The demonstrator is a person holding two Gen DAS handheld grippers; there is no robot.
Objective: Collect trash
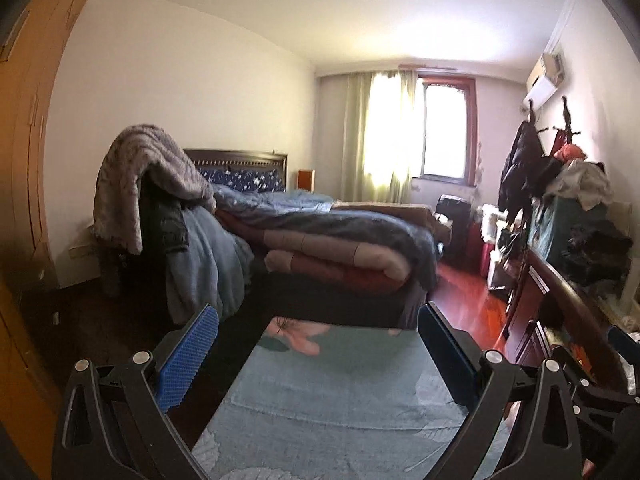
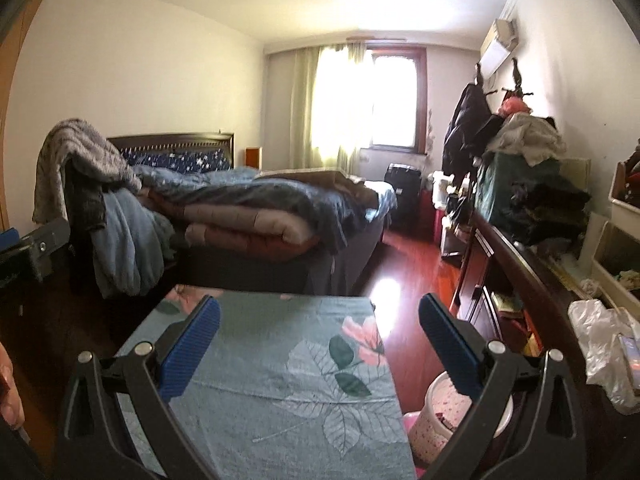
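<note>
Both the left gripper [image 1: 318,334] and the right gripper [image 2: 319,326] are wide open and hold nothing. They hang above a blue flowered cloth [image 2: 280,368]. To do this well, turn right and go slowly. A crumpled plastic bag [image 2: 600,344], maybe trash, lies on the dresser [image 2: 532,280], well to the right of the jaws. A pink bin [image 2: 444,424] sits low by the right finger.

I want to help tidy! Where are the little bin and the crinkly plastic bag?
little bin [image 2: 434,424], right wrist view, on its patterned side wall.
crinkly plastic bag [image 2: 596,344], right wrist view, on its white middle.
</note>
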